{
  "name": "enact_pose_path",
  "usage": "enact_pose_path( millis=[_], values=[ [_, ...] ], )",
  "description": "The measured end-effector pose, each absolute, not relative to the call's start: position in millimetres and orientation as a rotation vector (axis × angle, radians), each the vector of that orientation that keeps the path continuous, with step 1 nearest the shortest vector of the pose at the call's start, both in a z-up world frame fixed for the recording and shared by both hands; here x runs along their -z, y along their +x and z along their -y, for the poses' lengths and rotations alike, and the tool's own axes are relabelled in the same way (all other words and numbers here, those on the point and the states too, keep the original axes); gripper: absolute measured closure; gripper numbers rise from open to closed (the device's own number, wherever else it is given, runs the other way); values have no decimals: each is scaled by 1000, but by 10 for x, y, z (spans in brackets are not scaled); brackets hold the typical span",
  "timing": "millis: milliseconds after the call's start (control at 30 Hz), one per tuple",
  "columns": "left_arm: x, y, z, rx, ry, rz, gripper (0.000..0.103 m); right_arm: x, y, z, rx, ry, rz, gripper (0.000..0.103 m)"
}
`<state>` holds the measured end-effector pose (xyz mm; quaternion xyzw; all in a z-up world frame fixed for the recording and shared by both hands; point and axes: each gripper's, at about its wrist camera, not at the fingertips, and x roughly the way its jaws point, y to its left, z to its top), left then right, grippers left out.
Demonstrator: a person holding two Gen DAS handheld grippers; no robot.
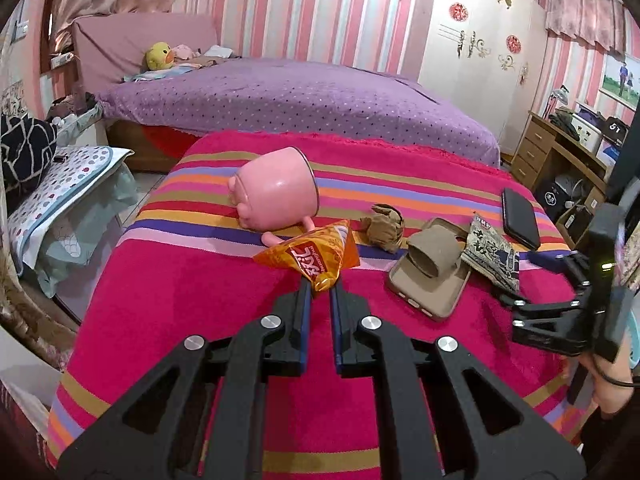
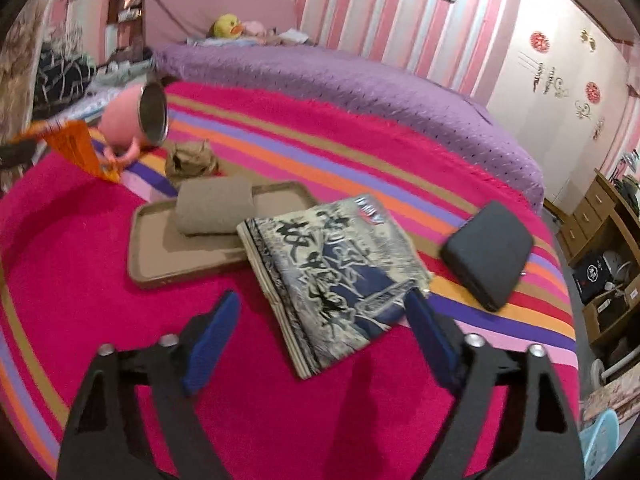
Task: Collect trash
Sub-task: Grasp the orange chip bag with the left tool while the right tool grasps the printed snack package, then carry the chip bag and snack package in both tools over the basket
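My left gripper (image 1: 320, 286) is shut on the corner of an orange snack wrapper (image 1: 316, 254), which also shows in the right wrist view (image 2: 74, 148). A pink bin (image 1: 276, 190) lies on its side behind it, its metal mouth (image 2: 154, 114) facing right. My right gripper (image 2: 320, 316) is open, its fingers on either side of a black-and-cream printed wrapper (image 2: 332, 268), also seen in the left wrist view (image 1: 492, 256). A crumpled brown paper ball (image 1: 382, 226) lies between bin and wrappers.
A tan phone case (image 1: 424, 288) holds a flattened cardboard tube (image 1: 434, 250). A black phone (image 1: 520, 218) lies at the right. All rest on a striped pink cloth (image 1: 224, 300). A purple bed (image 1: 300, 96) is behind, a wooden desk (image 1: 560, 156) to the right.
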<state>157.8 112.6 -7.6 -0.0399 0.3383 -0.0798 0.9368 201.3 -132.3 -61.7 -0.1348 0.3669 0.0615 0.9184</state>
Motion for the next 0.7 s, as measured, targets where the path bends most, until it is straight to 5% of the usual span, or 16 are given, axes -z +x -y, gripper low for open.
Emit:
enact_pose_path(
  millis=[100,133,233,333,700],
  values=[
    [73,1575,-1068,161,-59,-682,96,692,2107,1318,-142,-277,-794,41],
    [73,1577,-1043,165,-54,-681,96,684,2117,1336,-147,-268,-798,57],
    [68,1558,-1000,171,-51,-678,96,662,2097,1366,-154,-263,-798,80],
    [40,1537,-953,173,-45,-667,96,607,2000,1425,-145,-273,-761,89],
    [-204,1305,-539,201,22,-589,96,30,1274,1946,-132,-222,-589,94]
  ],
)
